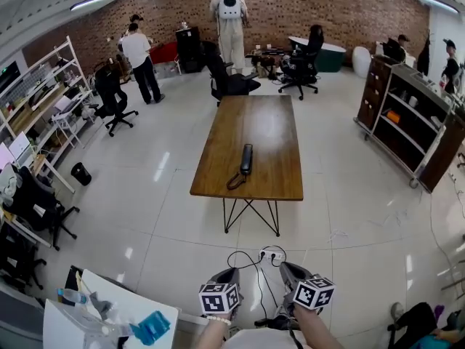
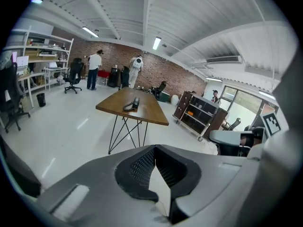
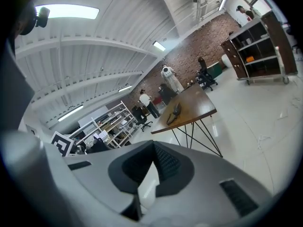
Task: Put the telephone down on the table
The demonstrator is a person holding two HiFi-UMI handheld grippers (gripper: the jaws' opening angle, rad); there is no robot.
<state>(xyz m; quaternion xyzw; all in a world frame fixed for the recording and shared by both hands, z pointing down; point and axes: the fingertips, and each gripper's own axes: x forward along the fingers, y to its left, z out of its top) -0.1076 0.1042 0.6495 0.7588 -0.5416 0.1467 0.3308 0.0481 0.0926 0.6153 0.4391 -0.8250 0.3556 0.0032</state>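
Note:
A black telephone handset [image 1: 246, 158] with a coiled cord lies on the long wooden table [image 1: 269, 129], near its front end. It also shows far off in the left gripper view, handset [image 2: 136, 101] on table [image 2: 147, 110], and in the right gripper view, handset [image 3: 176, 109] on table [image 3: 196, 105]. My left gripper [image 1: 229, 272] and right gripper [image 1: 288, 267] hang low at the view's bottom edge, well short of the table. Both point toward it over the floor. In each, left gripper [image 2: 154, 148] and right gripper [image 3: 154, 144], the pads meet at the tip with nothing between them.
A power strip [image 1: 272, 255] with cables lies on the floor between me and the table. A brown shelf unit on wheels [image 1: 407, 118] stands right. Office chairs [image 1: 115, 100] and several people [image 1: 230, 20] are at the back. A white desk [image 1: 123, 311] with a bottle sits bottom left.

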